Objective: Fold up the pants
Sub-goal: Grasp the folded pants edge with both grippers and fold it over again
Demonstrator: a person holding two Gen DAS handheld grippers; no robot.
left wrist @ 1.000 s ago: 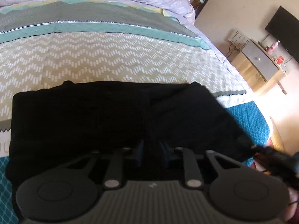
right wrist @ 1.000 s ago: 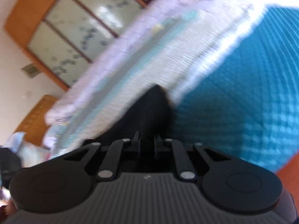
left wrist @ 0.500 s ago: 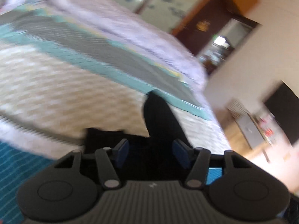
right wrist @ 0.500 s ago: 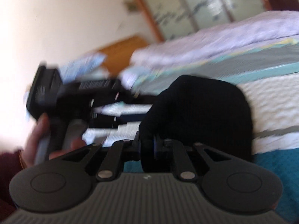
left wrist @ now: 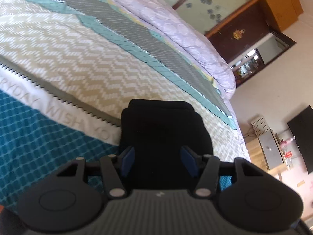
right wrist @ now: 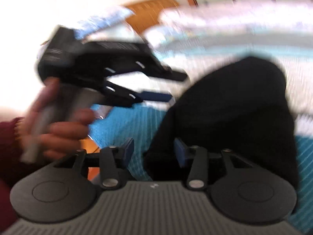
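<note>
Left wrist view: pants (left wrist: 164,135) lie as a compact black bundle on the bedspread (left wrist: 68,54), straddling its white lettered band, near edge on the teal quilted panel, far edge on the beige chevron. Left gripper (left wrist: 158,161) is released, blue pads spread with the bundle's near edge between them but not pinched. Right gripper (right wrist: 152,152) has just been opening; its pads stand apart, with the bundle's near left corner in the gap, and no grip shows. Seen from the right wrist view, the left gripper (right wrist: 174,87) sits just left of the bundle, gripped by the person's hand (right wrist: 58,125). Risks, my read: the fold looks soft and thick, rounded edges, layers visible at the far end, so it may spring open or slump unpressed. A pad pulling back could snag the near hem and drag the top layer. The bundle sits close to the bedspread's near edge, so a nudge could tip it off. Fabric is matte and limp with almost no visible detail; the bedspread is quilted, textured and probably grippy. Right view is motion-blurred, so contact there is uncertain.
</note>
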